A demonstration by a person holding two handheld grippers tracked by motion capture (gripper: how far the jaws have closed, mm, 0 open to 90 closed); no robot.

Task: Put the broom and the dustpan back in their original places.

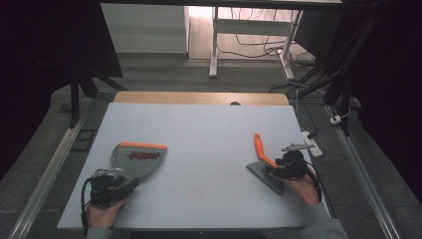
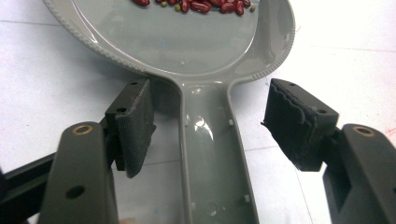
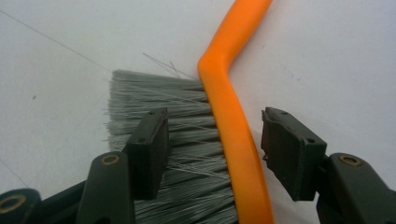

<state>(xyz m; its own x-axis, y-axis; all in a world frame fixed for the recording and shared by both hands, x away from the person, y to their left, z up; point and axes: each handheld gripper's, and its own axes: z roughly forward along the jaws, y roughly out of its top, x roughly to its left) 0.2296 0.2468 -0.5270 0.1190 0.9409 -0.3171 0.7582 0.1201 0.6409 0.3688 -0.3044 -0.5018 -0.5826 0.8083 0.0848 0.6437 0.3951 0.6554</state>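
Both pairs of fingers stand released: the left gripper (image 2: 208, 126) has its pads either side of the grey dustpan (image 1: 135, 160) handle without touching, and the right gripper (image 3: 215, 154) straddles the orange-backed brush (image 1: 264, 162) with gaps at both pads. Sweeping looks finished, judging by red beans (image 2: 201, 5) gathered in the pan, and both tools seem set down. On the table (image 1: 209, 129), the pan lies at about eight o'clock, the brush at four; its grey bristles splay slightly

Grey dustpan (image 1: 137, 159) holding red beans lies flat; orange-handled brush (image 1: 263, 162) lies apart.
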